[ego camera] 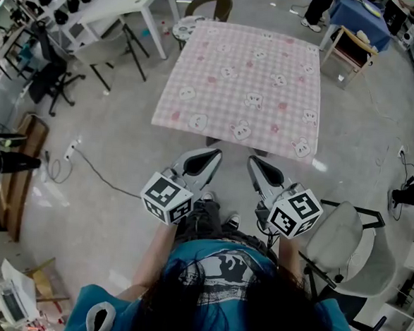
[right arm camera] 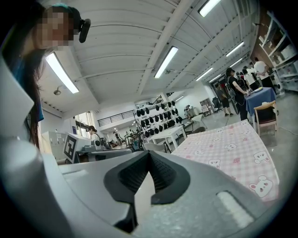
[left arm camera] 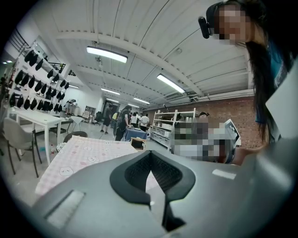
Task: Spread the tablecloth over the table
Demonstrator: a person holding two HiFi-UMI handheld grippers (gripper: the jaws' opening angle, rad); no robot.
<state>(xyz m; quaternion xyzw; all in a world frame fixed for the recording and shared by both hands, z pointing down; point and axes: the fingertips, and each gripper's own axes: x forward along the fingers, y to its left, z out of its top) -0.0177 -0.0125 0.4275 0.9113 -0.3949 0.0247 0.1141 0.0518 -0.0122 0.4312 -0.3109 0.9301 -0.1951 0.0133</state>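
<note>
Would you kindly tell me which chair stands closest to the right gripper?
The pale grey chair with the black frame, just beside the right gripper. The wooden chair and the dark round-backed chair stand by the tablecloth's far end.

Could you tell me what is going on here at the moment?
A person stands facing a pink checked tablecloth, holding a gripper in each hand. The cloth lies spread flat, hiding the table beneath it. The left gripper and right gripper are both shut and empty, held side by side short of the cloth's near edge.
</note>
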